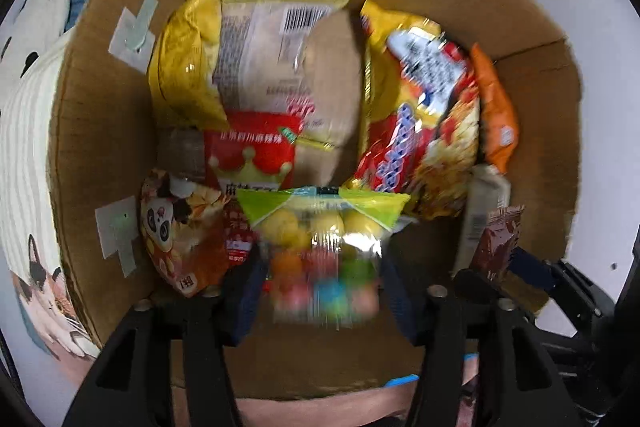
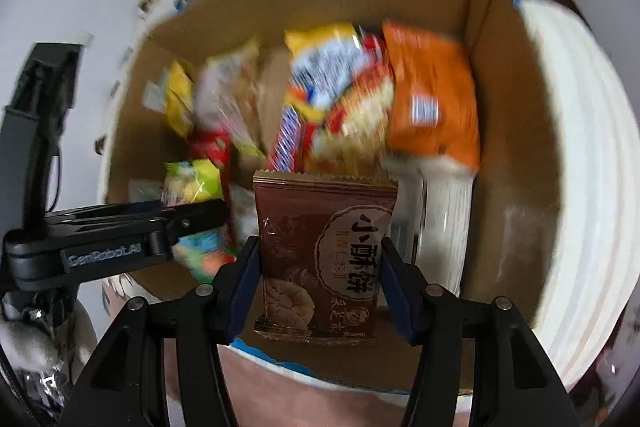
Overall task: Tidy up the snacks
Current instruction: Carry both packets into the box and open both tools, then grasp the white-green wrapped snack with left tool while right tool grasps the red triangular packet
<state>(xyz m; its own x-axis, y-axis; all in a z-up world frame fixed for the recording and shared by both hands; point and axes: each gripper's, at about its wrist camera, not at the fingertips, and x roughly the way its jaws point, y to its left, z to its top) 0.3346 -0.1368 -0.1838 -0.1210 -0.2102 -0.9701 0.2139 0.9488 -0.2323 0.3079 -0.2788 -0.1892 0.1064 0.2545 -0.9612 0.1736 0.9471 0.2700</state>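
Note:
A cardboard box [image 1: 100, 131] holds several snack bags standing side by side. My left gripper [image 1: 322, 267] hangs over the box's near end, open, with small gaps between its blue pads and a clear bag of coloured candy balls [image 1: 320, 251]. The bag has a green top and is smeared by motion. My right gripper [image 2: 322, 267] is shut on a brown biscuit packet [image 2: 324, 255]. Its pads [image 2: 248, 279] meet the packet's side edges and keep it upright over the box's near right part. That packet [image 1: 496, 243] also shows at the right of the left wrist view.
Inside stand yellow bags [image 1: 184, 67], a beige bag [image 1: 288, 59], a red crown bag [image 1: 252, 151], a red-yellow popcorn bag [image 1: 420, 131], an orange bag [image 2: 432, 103] and a panda bag [image 1: 180, 231]. A bare strip of box floor [image 1: 320, 363] lies at the near wall. White ribbed bedding [image 2: 592, 187] flanks the box.

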